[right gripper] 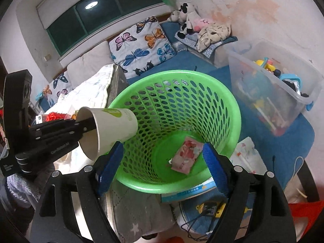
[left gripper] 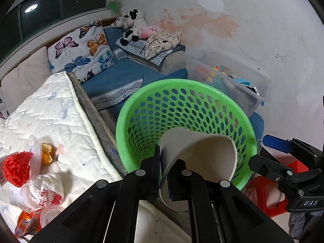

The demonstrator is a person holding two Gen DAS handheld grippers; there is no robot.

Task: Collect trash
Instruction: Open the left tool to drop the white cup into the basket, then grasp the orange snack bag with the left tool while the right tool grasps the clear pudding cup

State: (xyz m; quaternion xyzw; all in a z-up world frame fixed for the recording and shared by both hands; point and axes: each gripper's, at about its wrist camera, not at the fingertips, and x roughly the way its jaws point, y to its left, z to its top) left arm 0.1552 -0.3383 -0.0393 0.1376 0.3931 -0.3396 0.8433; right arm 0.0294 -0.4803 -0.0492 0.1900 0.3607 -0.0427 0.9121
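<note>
**Paper cup held at the bin's rim**

The left gripper [left gripper: 164, 174] pinches the wall of a white paper cup [left gripper: 204, 162], one finger inside and one outside, holding it tipped on its side at the near rim of the green basket [right gripper: 202, 85]. The right gripper [right gripper: 164, 168] hangs over the basket with jaws wide apart, holding nothing. A pink wrapper [right gripper: 186, 156] lies on the basket's floor. More litter sits on the white quilt [left gripper: 52, 111].

Behind the work area you see a butterfly-print pillow [right gripper: 141, 44] leaning below a dark window [right gripper: 97, 6]. To its right, plush toys [right gripper: 188, 18] lie piled on folded blue bedding [left gripper: 125, 77], and a clear plastic bin [right gripper: 271, 85] filled with coloured toys stands against the stained wall [left gripper: 222, 20].
</note>
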